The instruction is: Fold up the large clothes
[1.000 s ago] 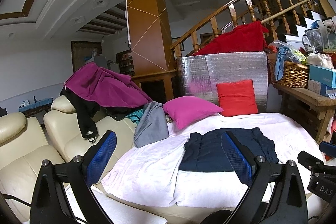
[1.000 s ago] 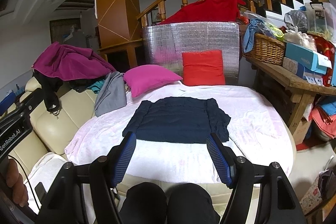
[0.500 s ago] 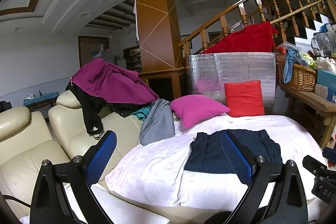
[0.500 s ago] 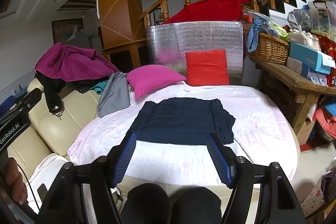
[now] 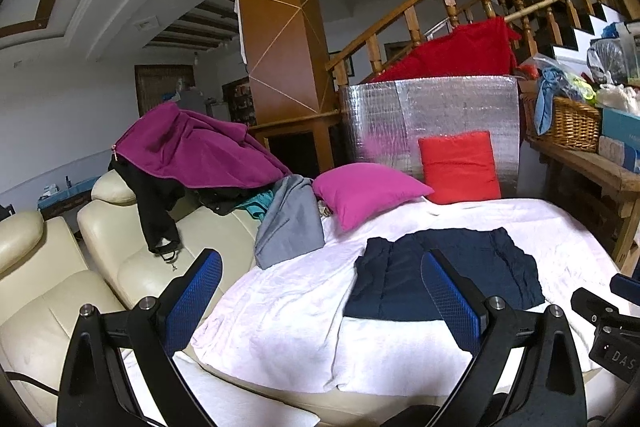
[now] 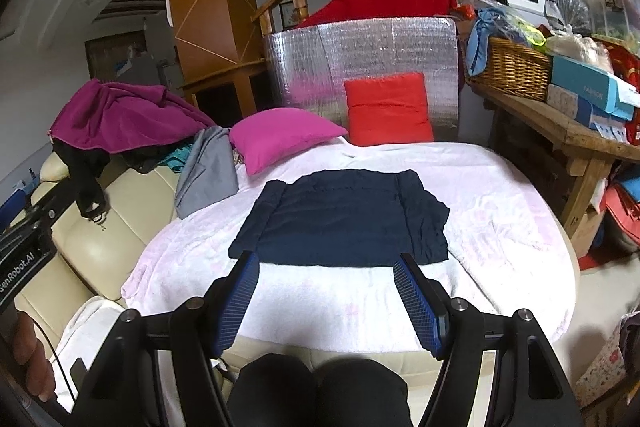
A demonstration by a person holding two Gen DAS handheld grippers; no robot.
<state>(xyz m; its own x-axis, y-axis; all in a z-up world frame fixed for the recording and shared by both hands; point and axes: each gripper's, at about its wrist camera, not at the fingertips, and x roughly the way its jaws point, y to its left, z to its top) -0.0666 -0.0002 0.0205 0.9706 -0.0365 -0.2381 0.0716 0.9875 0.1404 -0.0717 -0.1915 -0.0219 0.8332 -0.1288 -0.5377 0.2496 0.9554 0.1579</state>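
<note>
Compared with the frame half a second before, the left-wrist view is shifted slightly: the navy garment [image 5: 440, 279] is seen a little further left and lower, and the orange pillar [image 5: 276, 15] sits nearer the centre. In the right-wrist view almost nothing is changed; the garment is framed as before.

Left to right: a cream sofa [image 5: 60, 279] is seen at the left, with a magenta jacket [image 5: 192, 151] draped over its back and a grey garment [image 5: 288, 223] hanging off its end onto the white sheet [image 5: 280, 307]. The left gripper [image 5: 320, 299] is held above the near edge of the sheet, its blue pads [image 5: 196, 295] wide apart and nothing between them. A pink cushion [image 6: 280, 139] and a red cushion [image 6: 388, 111] are propped at the far side of the sheet, the red one against a silver foil panel [image 6: 360, 55].

The navy garment [image 6: 344, 219] is laid flat near the middle of the sheet, roughly rectangular, both sleeves folded inward over the body, the right edge somewhat rumpled. The right gripper [image 6: 326, 291] is held just short of its near hem, pads [image 6: 416, 303] spread apart, touching no cloth. A wooden bench [image 6: 560, 131] with a wicker basket [image 6: 508, 67] and boxes is noted at the right.
</note>
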